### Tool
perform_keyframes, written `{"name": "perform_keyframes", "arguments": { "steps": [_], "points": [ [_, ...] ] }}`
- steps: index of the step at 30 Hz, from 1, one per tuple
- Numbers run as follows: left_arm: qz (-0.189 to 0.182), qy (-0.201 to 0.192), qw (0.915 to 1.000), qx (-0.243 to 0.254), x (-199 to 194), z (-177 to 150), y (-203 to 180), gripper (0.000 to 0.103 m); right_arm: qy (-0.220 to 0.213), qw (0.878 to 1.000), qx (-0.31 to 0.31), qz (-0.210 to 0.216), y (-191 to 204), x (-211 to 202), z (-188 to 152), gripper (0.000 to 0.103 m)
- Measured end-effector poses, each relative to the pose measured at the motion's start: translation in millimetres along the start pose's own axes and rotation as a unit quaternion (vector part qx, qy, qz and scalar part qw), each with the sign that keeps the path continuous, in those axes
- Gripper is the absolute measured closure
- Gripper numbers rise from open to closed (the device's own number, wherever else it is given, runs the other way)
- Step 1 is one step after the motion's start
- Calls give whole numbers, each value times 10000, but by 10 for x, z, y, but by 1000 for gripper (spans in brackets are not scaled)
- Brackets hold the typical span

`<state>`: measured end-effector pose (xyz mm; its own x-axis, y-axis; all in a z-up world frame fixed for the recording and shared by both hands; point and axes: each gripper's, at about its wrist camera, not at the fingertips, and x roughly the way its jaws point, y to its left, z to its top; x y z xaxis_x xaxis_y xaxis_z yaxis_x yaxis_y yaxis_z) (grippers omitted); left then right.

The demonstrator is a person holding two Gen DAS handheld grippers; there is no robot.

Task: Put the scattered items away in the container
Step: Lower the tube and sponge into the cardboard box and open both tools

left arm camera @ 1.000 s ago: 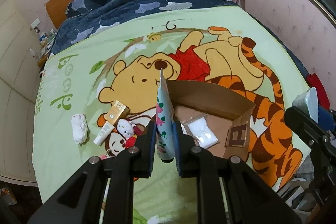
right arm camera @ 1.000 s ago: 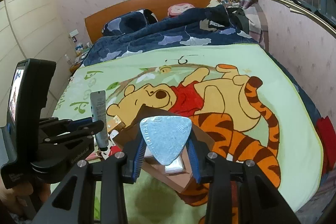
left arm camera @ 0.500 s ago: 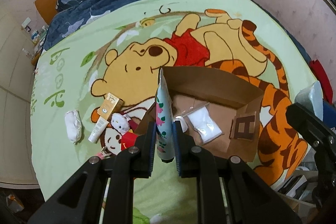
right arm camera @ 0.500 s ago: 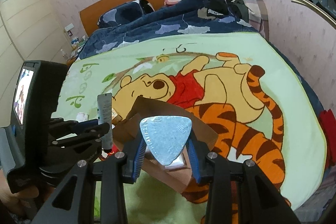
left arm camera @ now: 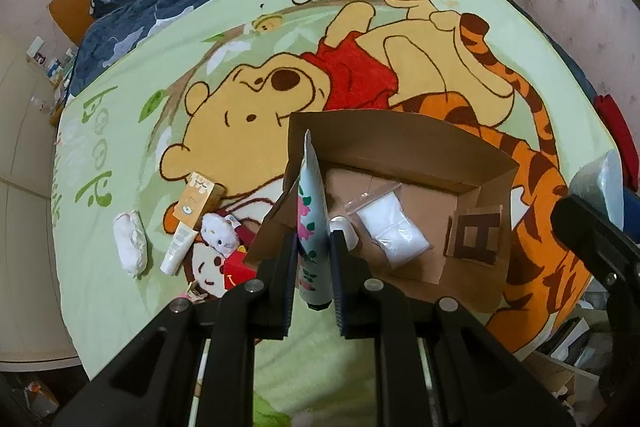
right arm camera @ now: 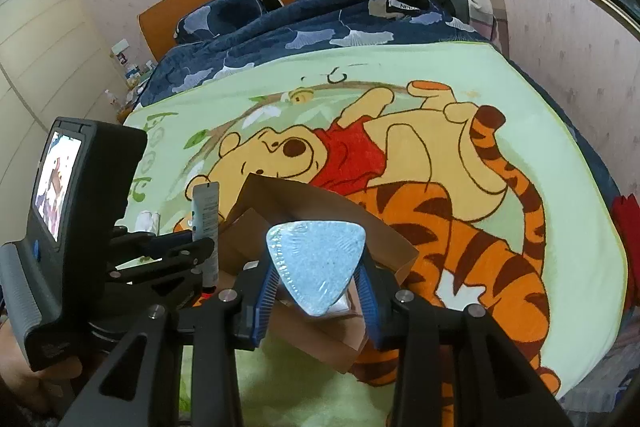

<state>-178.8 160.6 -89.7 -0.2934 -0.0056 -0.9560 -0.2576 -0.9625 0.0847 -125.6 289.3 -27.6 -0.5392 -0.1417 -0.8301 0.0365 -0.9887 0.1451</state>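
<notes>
1. We grip a floral tube (left arm camera: 310,223) upright in our left tool (left arm camera: 313,259), jaws clamped on it, above the near left corner of the cardboard box (left arm camera: 404,143) on the bed (left arm camera: 120,131).
2. Our right tool (right arm camera: 316,287) pinches a blue triangular pad (right arm camera: 316,263) over the box.
3. Next: we lower both and release inside.
4. A small carton (left arm camera: 199,201), a white tube (left arm camera: 179,249) and a plush toy (left arm camera: 218,233) wait left of the box.

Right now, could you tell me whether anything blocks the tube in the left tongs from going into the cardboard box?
Nothing visible does. The tube sits clamped over the box's near-left edge; the box is open-topped, with only a plastic bag and small items on its floor.
</notes>
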Motion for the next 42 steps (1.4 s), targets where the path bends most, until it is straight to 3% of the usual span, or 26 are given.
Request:
{"name": "perform_keyframes", "arguments": {
  "steps": [19, 21, 22, 23, 25, 27, 28, 42],
  "points": [
    [22, 66, 9997, 228, 140, 110, -46, 84, 223, 9997, 29, -37, -14, 243, 41, 65],
    [-9, -46, 9996, 284, 103, 130, -57, 62, 221, 9997, 66, -73, -24, 261, 51, 65],
    [9, -114, 9995, 298, 79, 139, -60, 32, 219, 9997, 86, -92, -29, 270, 56, 64],
    [154, -203, 9993, 278, 54, 146, -51, 18, 217, 9996, 106, -111, -35, 280, 61, 60],
    [210, -335, 9989, 256, 14, 164, -13, 15, 177, 9996, 179, -134, -64, 290, 75, 51],
    [166, -299, 9992, 222, 23, 183, 22, 9, 92, 9995, 243, -206, -107, 278, 85, 35],
    [184, -294, 9991, 226, 28, 183, 24, 8, 48, 9994, 256, -217, -122, 274, 88, 33],
    [287, -307, 9988, 254, 7, 143, 13, 8, -12, 9994, 282, -201, -115, 238, 90, 33]
  ]
}}
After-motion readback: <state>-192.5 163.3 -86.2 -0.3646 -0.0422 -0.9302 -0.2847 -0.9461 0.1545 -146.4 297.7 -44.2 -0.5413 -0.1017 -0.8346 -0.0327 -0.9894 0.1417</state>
